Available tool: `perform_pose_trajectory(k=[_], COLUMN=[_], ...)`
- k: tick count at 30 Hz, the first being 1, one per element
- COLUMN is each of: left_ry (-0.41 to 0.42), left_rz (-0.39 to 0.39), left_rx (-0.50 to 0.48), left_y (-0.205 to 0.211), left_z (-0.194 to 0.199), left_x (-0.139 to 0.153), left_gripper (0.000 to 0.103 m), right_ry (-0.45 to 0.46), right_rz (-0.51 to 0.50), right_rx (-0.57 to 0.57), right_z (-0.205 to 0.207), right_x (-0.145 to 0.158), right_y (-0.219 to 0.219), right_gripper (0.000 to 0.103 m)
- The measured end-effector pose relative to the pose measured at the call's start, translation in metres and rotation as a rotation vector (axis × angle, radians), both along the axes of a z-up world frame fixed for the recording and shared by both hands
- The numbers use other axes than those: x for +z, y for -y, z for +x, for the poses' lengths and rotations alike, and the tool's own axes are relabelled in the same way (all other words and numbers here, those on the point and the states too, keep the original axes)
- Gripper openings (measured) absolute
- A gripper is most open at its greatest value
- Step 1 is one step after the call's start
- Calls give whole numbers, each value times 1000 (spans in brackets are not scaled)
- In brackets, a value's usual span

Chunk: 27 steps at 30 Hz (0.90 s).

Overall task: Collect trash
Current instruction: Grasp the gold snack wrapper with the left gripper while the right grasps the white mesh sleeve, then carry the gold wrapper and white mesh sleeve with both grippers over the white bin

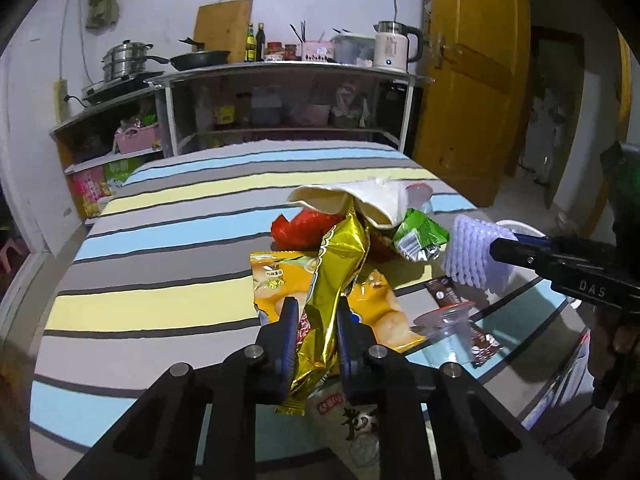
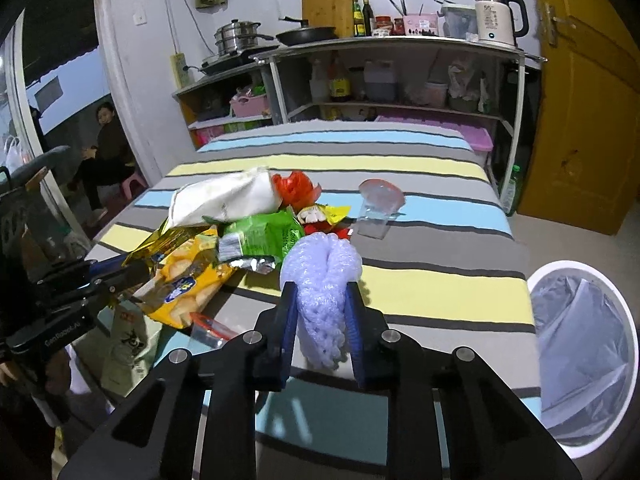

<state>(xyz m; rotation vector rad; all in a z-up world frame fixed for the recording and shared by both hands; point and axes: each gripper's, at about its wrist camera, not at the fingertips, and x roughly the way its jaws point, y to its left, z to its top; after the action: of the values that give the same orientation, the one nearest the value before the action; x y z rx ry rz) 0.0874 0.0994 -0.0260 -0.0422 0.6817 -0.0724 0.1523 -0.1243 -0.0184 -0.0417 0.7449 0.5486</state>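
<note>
Both tongs clamped: left tongs (image 1: pixel 313 314) on gold wrapper (image 1: pixel 334 280), right tongs (image 2: pixel 322 298) on foam net (image 2: pixel 322 280).

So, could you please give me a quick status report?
Left tool shut on gold wrapper. Right tool shut on foam net. Bin open, unobstructed.

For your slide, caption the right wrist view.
Right gripper squeezes white foam net beside lined bin.

Left gripper (image 1: pixel 313 330) tilted downward, jaws clamped on gold wrapper (image 1: pixel 336 280). Right gripper (image 2: pixel 321 320) likewise tilted, pinching foam net (image 2: pixel 322 280).
</note>
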Motion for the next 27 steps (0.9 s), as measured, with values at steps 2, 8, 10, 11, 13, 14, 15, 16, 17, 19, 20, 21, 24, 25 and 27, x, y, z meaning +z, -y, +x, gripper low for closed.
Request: perform_pose_trajectory(k=[2, 8, 10, 11, 13, 14, 15, 16, 17, 19, 20, 21, 24, 25, 27], left_ry=[9, 7, 3, 8, 20, 19, 15, 14, 14, 15, 16, 18, 25, 28, 35], left_rz=[-2, -10, -17, -22, -31, -29, -24, -19, -20, -27, -31, -34, -40, -41, -45], left_rx=[11, 28, 33, 31, 23, 18, 15, 11, 6, 0, -2, -3, -12, -14, -24], left_y=[1, 2, 3, 3, 6, 8, 10, 12, 14, 18, 20, 22, 30, 32, 36], left_z=[-5, -17, -16, -16, -16, -16, -15, -15, -16, -18, -19, -19, -17, -17, -15], left_x=[5, 16, 19, 22, 29, 31, 31, 31, 30, 31, 32, 33, 39, 40, 43], left_gripper=[17, 17, 14, 13, 13, 13, 13, 13, 13, 13, 13, 13, 13, 13, 13], right_ry=[9, 30, 36, 38, 47, 48, 51, 54, 56, 60, 61, 64, 71, 72, 62], right_rz=[9, 27, 32, 36, 43, 46, 47, 49, 50, 54, 57, 61, 71, 78, 95], right_rx=[-4, -18, -22, -23, -27, -28, -30, -31, -33, -38, -39, -42, -48, -51, -47], right_z=[-5, -16, -21, -22, -26, -26, -27, -28, -29, -30, -31, -32, -33, -33, -32], right_x=[4, 13, 14, 15, 17, 19, 21, 22, 22, 24, 25, 26, 28, 29, 30], right_y=[4, 13, 16, 17, 21, 23, 24, 25, 26, 29, 32, 34, 39, 41, 44], right_gripper=[24, 24, 24, 24, 24, 24, 24, 24, 24, 24, 24, 24, 24, 24, 24])
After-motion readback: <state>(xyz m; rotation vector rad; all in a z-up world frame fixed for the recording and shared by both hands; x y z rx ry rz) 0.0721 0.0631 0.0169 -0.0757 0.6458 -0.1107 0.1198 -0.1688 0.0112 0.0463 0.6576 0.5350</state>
